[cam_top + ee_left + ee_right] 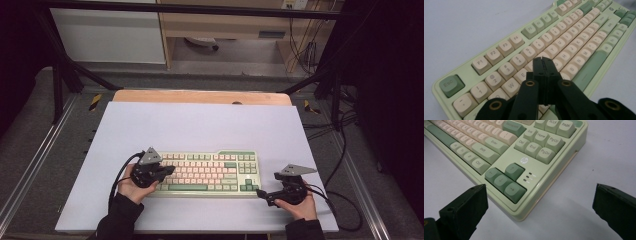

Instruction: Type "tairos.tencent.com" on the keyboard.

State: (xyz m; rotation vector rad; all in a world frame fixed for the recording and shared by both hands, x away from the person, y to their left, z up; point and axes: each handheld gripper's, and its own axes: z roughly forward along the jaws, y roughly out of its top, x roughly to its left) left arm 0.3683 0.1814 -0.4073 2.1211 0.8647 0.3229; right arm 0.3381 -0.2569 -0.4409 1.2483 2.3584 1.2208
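While the green-and-cream keyboard (210, 172) lies on the white table sheet (200, 125) near the person's edge:
Left gripper (167, 171): clenched, jaws pressed flat together with nothing between them, tips over the left letter keys (554, 50); contact cannot be told.
Right gripper (261, 194): released, jaws spread wide, holding nothing, flanking the keyboard's corner by the green arrow keys (505, 178), apart from it.

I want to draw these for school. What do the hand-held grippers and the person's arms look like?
Each hand-held gripper, the left and the right, is black, with two blocky black jaws on arms joined by brass-ringed pivots. A grey three-cornered plate sits on top of each, and a black cable trails from it. The person wears dark long sleeves.
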